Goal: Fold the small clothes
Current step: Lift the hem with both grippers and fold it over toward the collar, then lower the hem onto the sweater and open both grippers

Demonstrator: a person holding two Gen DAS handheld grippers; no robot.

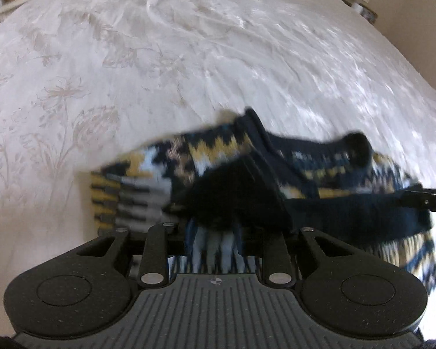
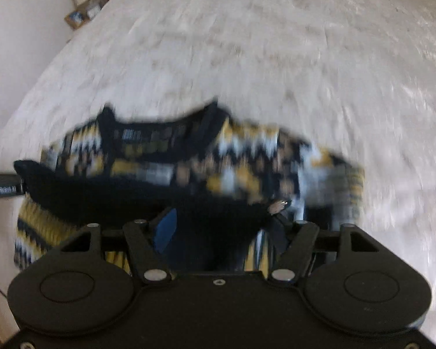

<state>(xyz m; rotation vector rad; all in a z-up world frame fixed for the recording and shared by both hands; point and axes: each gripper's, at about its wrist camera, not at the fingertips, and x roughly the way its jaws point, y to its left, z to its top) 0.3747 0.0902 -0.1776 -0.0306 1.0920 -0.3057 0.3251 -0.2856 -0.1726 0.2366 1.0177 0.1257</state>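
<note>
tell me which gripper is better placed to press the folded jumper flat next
Probably the left gripper: the patterned jumper covers its fingertips, so it sits right on the fold. The right gripper is also over it, so the edge is slight, and blur hides detail.

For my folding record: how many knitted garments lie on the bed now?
1. A patterned sweater lies on the white bedspread, just before both grippers. More garments may lie outside these views.

Left wrist view: close above the sweater [image 1: 247,168], angled steeply down across the bed [image 1: 189,43].
Right wrist view: likewise, close, from the other end.
Shared: sweater [image 2: 189,168], bed [image 2: 276,43].
</note>
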